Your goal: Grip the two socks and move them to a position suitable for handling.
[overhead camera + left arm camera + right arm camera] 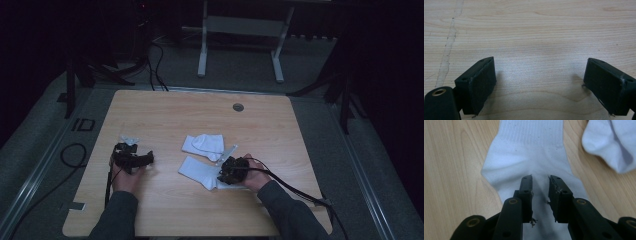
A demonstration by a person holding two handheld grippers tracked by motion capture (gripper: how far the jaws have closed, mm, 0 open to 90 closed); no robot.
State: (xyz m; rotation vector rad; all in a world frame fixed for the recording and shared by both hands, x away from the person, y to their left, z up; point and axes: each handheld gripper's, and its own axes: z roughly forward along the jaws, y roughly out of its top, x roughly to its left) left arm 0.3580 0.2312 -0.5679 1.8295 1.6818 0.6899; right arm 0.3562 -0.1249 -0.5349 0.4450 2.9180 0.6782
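Sock [534,152] flat on table [165,115], right of centre, cuff away from right hand-held gripper [540,185]. Jaws narrowly parted, poised over the sock's middle, fabric showing in the gap; contact with pads not discernible. Second sock [611,142] folded, just beside the first on its far side, close to touching it, not under the jaws. Left hand-held gripper [539,82] well apart at table's left, jaws spread wide over bare wood, nothing between. Cable hole [238,107] near far edge. Cables [72,155] on floor at left. Frame legs [202,60] beyond table.
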